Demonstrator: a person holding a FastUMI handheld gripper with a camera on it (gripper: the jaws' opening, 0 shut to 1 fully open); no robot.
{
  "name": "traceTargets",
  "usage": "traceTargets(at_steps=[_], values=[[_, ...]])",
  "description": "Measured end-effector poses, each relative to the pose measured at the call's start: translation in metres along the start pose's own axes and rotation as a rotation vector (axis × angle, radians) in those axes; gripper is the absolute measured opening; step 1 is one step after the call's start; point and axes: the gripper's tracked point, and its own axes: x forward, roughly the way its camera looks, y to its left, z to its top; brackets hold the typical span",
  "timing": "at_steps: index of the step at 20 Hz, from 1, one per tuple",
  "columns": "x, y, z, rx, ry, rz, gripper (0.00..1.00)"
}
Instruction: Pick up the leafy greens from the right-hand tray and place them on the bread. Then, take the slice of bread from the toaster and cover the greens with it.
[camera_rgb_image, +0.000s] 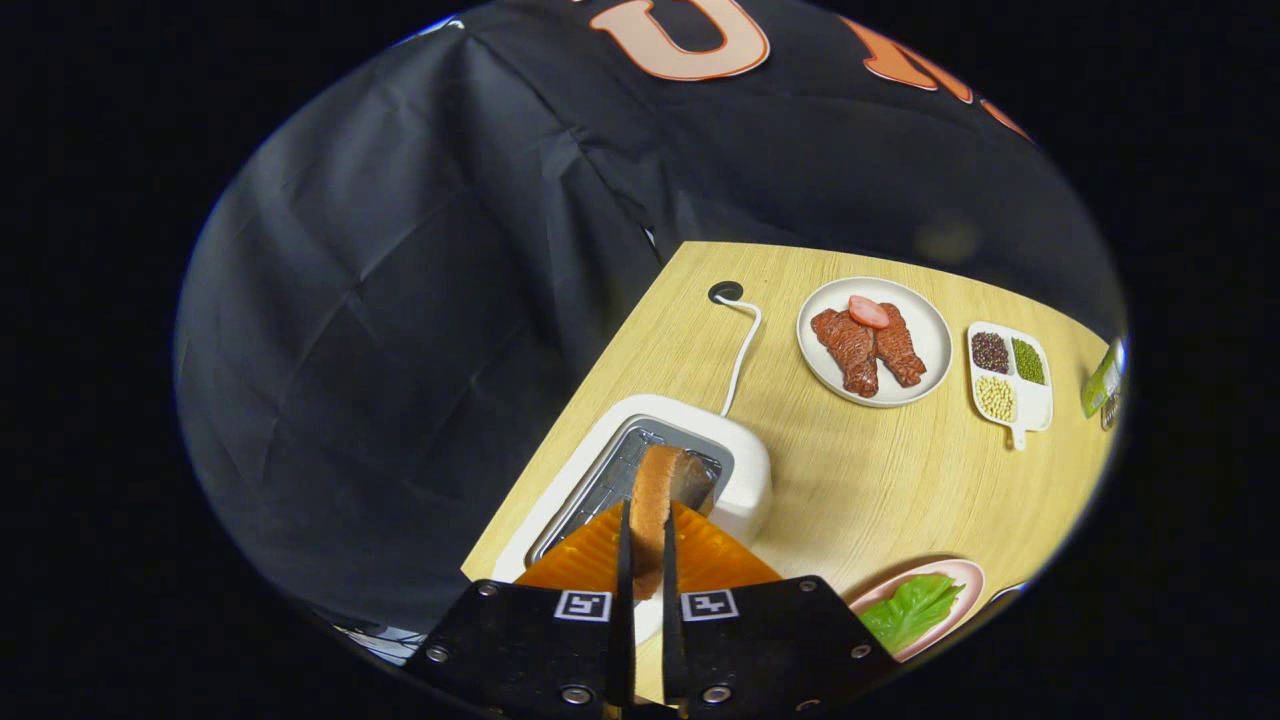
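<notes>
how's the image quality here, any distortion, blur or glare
Gripper view: strong fisheye bending, so the table edges tilt and curve; focus sharp on the bread clamped in the tool above the toaster; lighting even, soft shadows, no harsh glare; green packet squeezed and blurred at the rim.

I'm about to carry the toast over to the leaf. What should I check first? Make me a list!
1. Gripper squeezing the bread slice with both fingers: ok.
2. Slice out of the toaster slot: ok, it sits above it.
3. Leafy greens already lying on bread: cannot tell, only a pink plate shows under them.
4. Toaster cable clear of the slice: ok.
5. Meat plate out of the way: ok.
</notes>
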Motion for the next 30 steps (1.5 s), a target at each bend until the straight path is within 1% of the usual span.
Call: traceTargets(at_steps=[4, 6, 10, 17, 22, 30], values=[[-0.025, -0.001, 0.007, 0.009, -0.062, 0.041, 0.1], [-0.042, -0.005, 0.01, 0.007, -0.099, 0.044, 0.1], [-0.073, -0.008, 0.012, 0.028, -0.157, 0.096, 0.1], [-0.116, -0.037, -0.001, 0.046, -0.227, 0.103, 0.1], [-0.128, -0.073, -0.015, 0.101, -0.244, 0.104, 0.1], [-0.135, -0.13, -0.054, 0.192, -0.259, 0.115, 0.1]])
